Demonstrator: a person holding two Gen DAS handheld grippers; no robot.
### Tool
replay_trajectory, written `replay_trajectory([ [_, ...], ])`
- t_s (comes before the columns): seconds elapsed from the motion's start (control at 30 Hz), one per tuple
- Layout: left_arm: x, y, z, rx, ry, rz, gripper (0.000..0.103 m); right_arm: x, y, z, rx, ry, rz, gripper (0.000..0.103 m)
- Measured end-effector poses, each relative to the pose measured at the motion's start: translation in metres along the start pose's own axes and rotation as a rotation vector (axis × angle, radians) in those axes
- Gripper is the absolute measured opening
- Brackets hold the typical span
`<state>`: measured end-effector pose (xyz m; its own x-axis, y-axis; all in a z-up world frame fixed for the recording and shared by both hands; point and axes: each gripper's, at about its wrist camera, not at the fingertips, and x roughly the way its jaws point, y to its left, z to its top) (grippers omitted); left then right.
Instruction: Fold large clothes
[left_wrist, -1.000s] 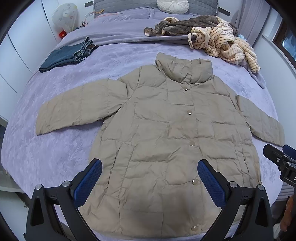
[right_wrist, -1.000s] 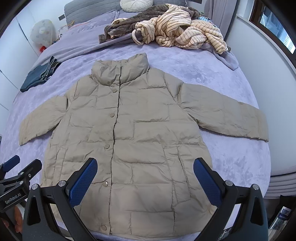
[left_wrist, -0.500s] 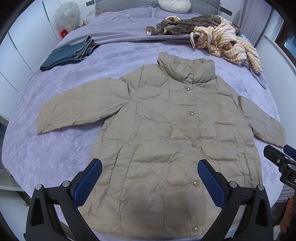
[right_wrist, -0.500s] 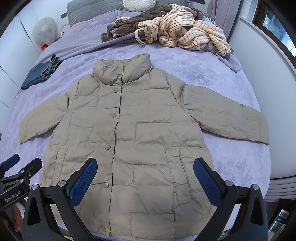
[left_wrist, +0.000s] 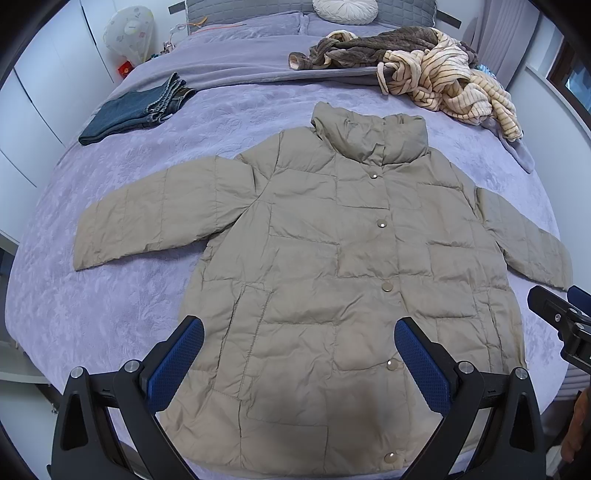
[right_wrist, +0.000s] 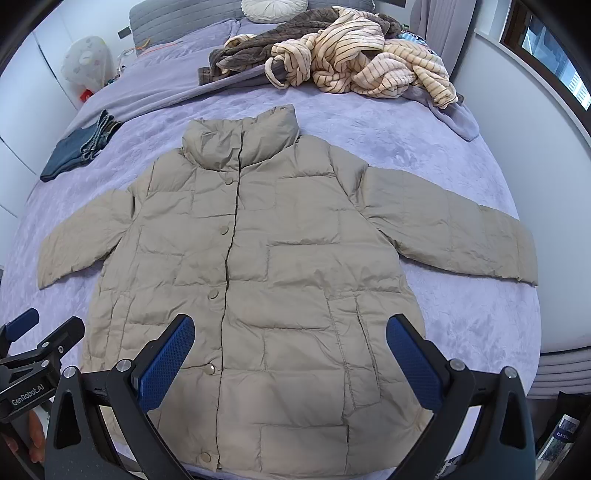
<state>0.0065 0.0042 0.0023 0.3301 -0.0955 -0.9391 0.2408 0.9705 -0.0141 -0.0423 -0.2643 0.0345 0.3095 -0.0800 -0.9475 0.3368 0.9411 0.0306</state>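
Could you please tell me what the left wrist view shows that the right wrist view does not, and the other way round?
Only the left wrist view shows the right gripper at its right edge. Only the right wrist view shows the left gripper with its printed label, and a window at the upper right. Both show the beige jacket laid flat and buttoned on the purple bed, the folded jeans and the striped clothes pile.
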Motion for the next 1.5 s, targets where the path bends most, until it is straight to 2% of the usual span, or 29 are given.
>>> replay_trajectory([
  [1.5,0.0015,0.0049,-0.0005,-0.002,0.001,0.003,0.103,-0.0001,0.0011,0.0001,0.001,-0.001,0.000,0.103],
])
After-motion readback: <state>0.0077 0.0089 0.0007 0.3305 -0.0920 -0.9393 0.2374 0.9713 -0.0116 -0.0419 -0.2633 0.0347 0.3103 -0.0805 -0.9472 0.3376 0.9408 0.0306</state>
